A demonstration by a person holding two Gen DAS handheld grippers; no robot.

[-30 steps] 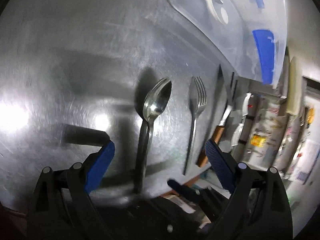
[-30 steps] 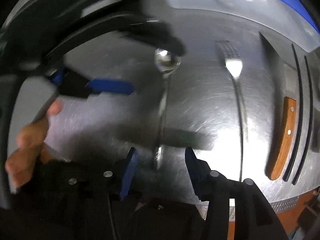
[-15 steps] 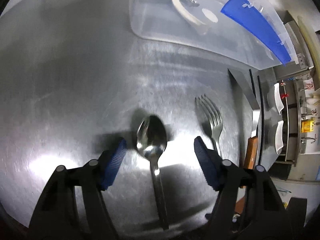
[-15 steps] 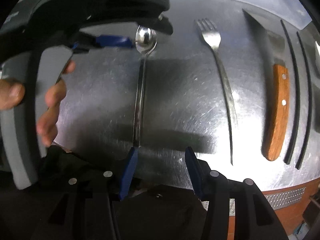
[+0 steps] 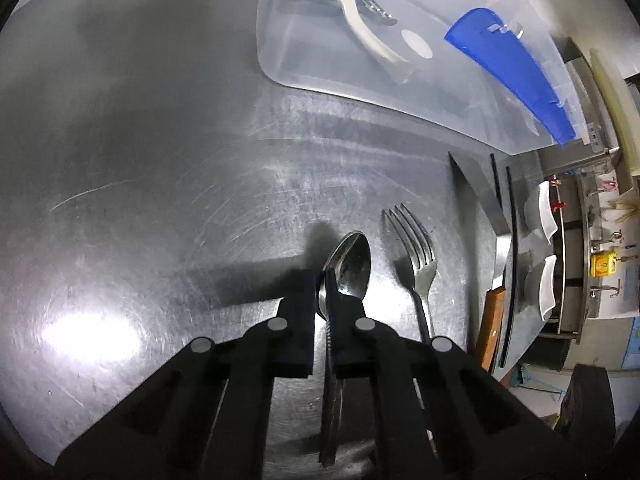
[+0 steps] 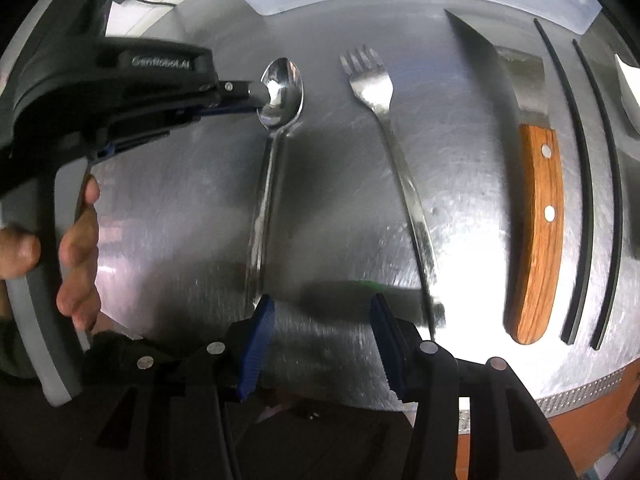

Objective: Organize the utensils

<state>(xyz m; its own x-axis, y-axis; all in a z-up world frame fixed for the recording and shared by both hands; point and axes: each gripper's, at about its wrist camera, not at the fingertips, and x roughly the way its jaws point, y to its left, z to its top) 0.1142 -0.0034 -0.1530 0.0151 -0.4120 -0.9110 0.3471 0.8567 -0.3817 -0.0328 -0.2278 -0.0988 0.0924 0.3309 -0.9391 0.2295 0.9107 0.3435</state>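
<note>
Steel table (image 5: 140,160), scratched up and throwing a lot of glare, with what looks like a commercial kitchen off at the right edge of the left view.

So the spoon (image 6: 280,92) is the thing in play. It lies flat on the table, bowl toward the top of the frame, leftmost in a neat row. The left tool (image 5: 324,280) has its jaws pressed together right at the bowl end, pinching the spoon's bowl edge as far as I can tell; from the right view you can see its tip sitting on the left rim of the bowl. The spoon doesn't look lifted yet.

The right tool (image 6: 320,332) is spread wide, holding nothing, down at the bottom of the frame near the spoon's handle end and just left of the fork's.

My guess: this is the pick-up step for the spoon, and next it needs a clean lift and a carry to the clear plastic bin (image 5: 320,76) at the top of the frame, which already holds a white spoon (image 5: 352,4). A grip on a slick curved bowl could slip, so I'd go slow.

Moving outward, the fork (image 6: 384,128) lies just right of the spoon and parallel to it, then the wooden-handled knife (image 6: 536,220), then two black chopsticks (image 6: 580,184). The fork is close enough to get bumped if the spoon swings.
</note>
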